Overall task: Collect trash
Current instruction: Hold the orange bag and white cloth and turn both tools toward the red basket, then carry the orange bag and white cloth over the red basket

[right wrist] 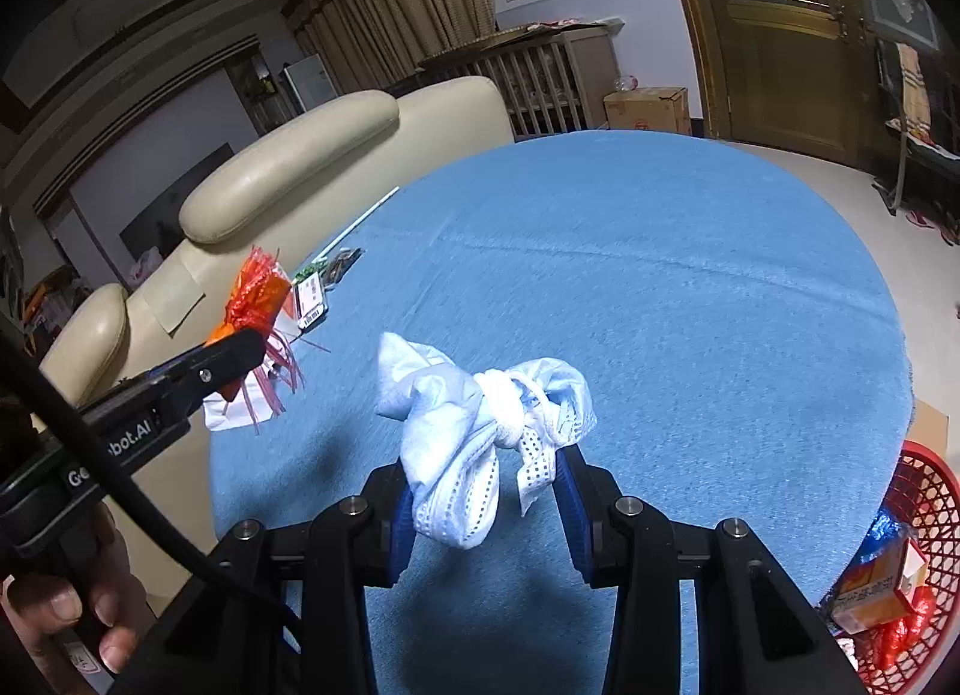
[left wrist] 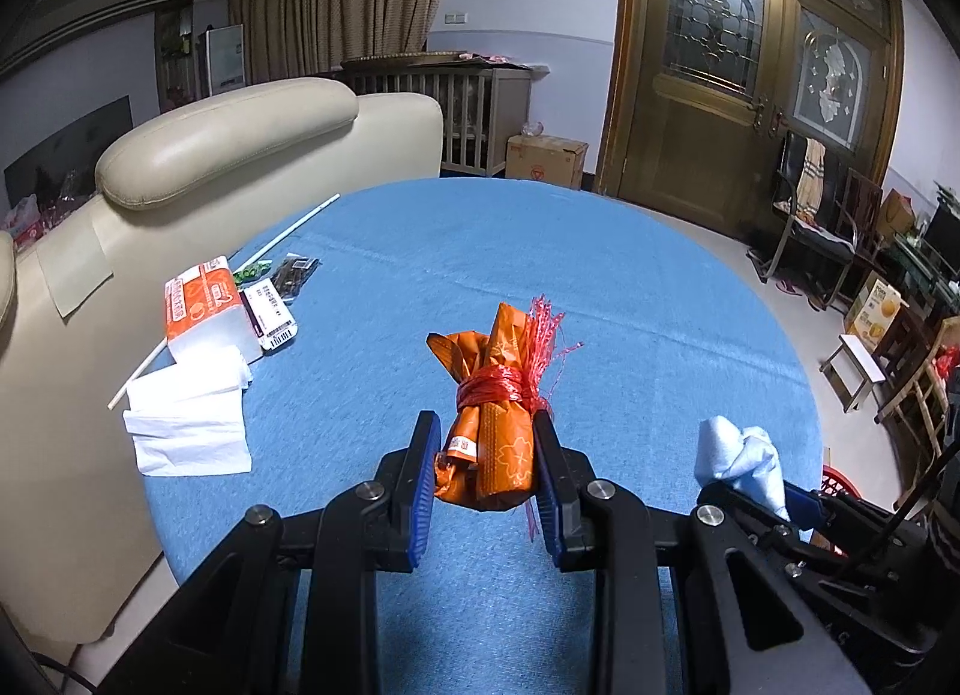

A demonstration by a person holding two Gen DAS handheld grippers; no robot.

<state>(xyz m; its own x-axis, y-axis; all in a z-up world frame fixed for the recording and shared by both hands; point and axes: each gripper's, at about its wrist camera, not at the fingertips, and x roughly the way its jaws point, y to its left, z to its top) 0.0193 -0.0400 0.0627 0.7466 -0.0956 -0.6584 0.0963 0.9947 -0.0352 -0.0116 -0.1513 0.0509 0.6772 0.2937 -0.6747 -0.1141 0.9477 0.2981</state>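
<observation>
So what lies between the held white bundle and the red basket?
Only bare blue tablecloth. The right wrist view shows nothing between the knotted white bundle in the right gripper and the red basket.

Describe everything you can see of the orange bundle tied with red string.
The orange bundle is a rolled, crinkled plastic wrapper with pale flower prints and a small barcode label, bound at its middle by red plastic string whose frayed ends stick out. The left hand-held gripper clamps its lower half, holding it above the blue tablecloth, pointing away from the camera.

Dim indoor light, door-glass glare, fisheye-bent dark corners
</observation>
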